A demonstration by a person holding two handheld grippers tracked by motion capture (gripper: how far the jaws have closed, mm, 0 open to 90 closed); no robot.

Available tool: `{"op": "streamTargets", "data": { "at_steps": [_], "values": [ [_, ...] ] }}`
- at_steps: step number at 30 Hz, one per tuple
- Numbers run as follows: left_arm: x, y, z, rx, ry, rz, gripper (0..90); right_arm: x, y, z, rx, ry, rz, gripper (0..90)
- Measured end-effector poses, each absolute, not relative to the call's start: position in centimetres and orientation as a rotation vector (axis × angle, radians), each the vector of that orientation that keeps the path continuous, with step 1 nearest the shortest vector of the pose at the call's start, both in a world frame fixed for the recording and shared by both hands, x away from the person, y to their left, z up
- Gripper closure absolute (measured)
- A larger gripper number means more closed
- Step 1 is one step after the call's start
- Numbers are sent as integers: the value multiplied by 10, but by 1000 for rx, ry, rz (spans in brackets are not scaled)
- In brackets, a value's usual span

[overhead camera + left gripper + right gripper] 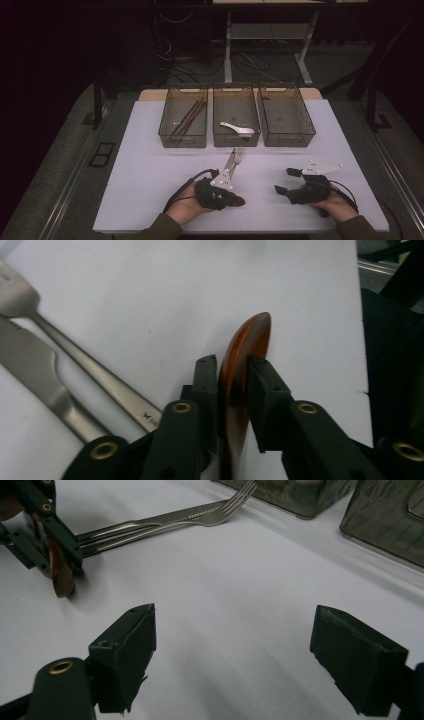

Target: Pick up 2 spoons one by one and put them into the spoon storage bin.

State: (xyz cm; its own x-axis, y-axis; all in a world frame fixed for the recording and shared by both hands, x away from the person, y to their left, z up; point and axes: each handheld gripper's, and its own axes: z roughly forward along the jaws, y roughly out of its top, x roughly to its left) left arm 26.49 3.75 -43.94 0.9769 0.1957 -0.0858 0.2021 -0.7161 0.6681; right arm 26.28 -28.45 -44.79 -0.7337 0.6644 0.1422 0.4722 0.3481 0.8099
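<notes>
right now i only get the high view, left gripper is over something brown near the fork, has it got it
Observer: Yes. In the left gripper view the left gripper has its pads pressed on both faces of a brown wooden spoon, held on edge against the table.
Operator: is the fork caught in the jaws too
Observer: No. The fork and the knife lie apart from the jaws, off to one side.
Operator: and the right one, anything in it
Observer: Nothing. In the right gripper view the right gripper is open wide, with bare table between its jaws.
</notes>
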Motion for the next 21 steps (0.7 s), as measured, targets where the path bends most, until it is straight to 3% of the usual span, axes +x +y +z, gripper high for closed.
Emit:
{"op": "streamTargets", "data": {
  "at_steps": [3,21],
  "values": [
    [264,37,-439,2385,269,-23,802,263,-285,-448,1029,2397,1330,183],
    [267,39,-434,2356,351,-37,817,262,-284,-447,1025,2401,1332,183]
  ]
}}
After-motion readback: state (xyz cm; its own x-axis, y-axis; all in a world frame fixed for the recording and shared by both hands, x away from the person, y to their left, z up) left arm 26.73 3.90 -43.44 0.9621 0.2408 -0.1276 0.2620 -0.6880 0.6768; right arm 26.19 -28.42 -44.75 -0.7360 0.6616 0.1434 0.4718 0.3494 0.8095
